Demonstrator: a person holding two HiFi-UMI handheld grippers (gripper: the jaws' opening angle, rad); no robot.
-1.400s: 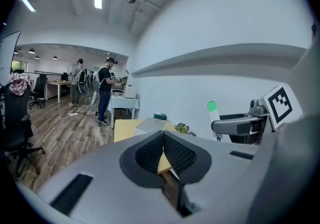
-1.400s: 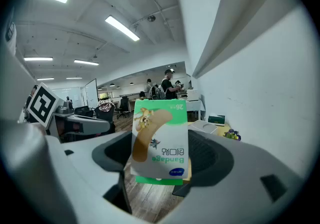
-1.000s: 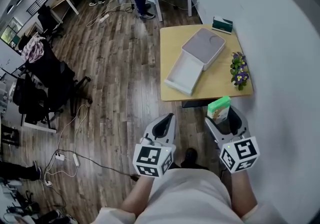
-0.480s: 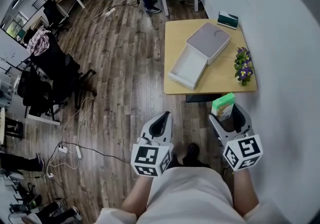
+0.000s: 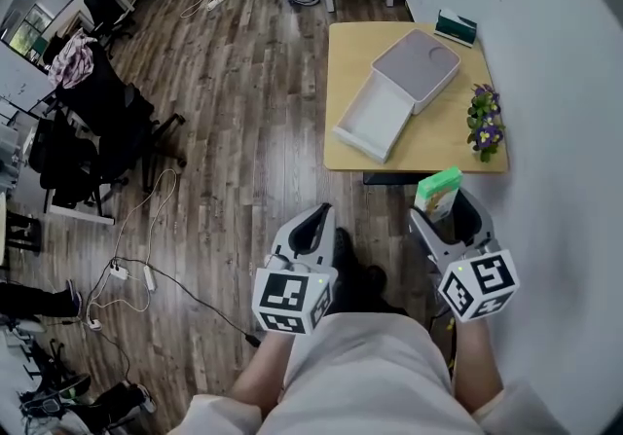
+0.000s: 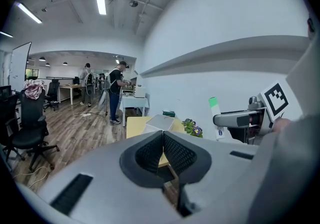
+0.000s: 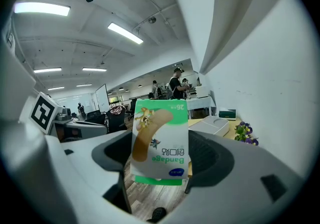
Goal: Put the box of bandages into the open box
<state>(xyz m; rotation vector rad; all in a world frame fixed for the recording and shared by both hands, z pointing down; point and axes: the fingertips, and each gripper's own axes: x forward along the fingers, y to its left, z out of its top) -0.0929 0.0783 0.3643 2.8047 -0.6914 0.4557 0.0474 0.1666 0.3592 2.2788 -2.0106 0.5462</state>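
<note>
Head view: carry step, by my reading. The right gripper holds the box of bandages just off the near edge of the yellow table, short of the open box; the next move calls for a reach far and left over its white tray before release. Left gripper view: the left gripper has its jaws pressed together on nothing. Right gripper view: the jaws clamp the carton's lower sides; it is green-and-white card with a plaster picture, print upside down.

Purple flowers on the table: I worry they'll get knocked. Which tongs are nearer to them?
Right. The right tongs, shut on the box of bandages, hang just off the table edge nearest the flowers; the left tongs are farther left, over the wooden floor.
</note>
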